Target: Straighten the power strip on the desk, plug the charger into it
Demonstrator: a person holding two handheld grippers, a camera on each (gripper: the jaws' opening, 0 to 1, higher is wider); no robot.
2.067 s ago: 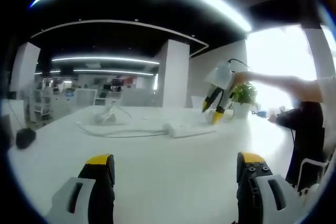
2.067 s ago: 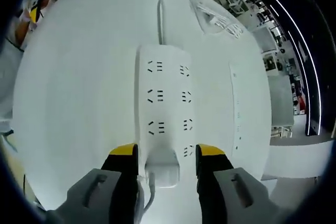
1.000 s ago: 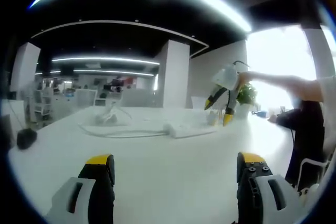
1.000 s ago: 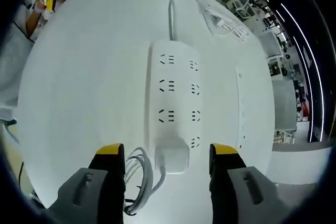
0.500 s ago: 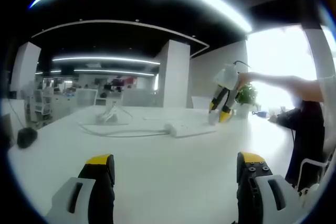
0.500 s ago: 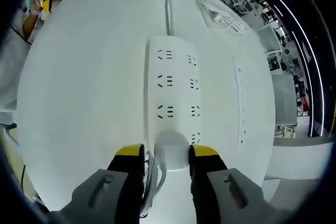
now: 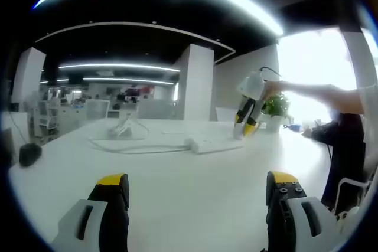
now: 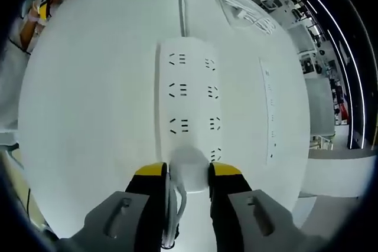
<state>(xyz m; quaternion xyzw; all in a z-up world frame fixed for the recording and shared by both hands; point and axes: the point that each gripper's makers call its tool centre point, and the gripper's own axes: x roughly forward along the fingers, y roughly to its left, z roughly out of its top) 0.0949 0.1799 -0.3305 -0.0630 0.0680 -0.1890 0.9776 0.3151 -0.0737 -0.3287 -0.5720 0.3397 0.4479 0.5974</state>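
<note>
A: Power strip (image 8: 189,101) — where does it lie?

B: Flat on the white desk (image 8: 88,104), straight ahead of the right gripper (image 8: 188,170) in the right gripper view, its long side running away from the jaws. Its white cable (image 8: 184,4) leaves the far end and curves toward a loose bundle of white cords (image 8: 251,19) near the far edge of the desk.

A: And the charger?

B: The white charger (image 8: 189,175) sits on the near end of the strip, between the yellow-tipped jaws. They stand narrow, pressed against its two sides, so the right gripper is clamped on it. The charger's cord (image 8: 175,213) hangs back between the jaws (whether the prongs are fully seated, I cannot tell).

A: Anything else close by?

B: A thin white bar (image 8: 269,110) lies on the desk beside the strip, apart from it and roughly parallel. The three other rows of sockets beyond the charger are free.

A: What about the other side?

B: In the left gripper view the left gripper (image 7: 195,184) hangs low over bare desk, jaws wide apart with nothing between them. Well ahead of it lies the strip (image 7: 207,144), with the right gripper (image 7: 248,127) coming down on its right end, held by the person's outstretched arm (image 7: 319,94). A potted plant (image 7: 274,110) stands just behind that gripper, and a dark object (image 7: 29,154) sits at the desk's left edge.
</note>
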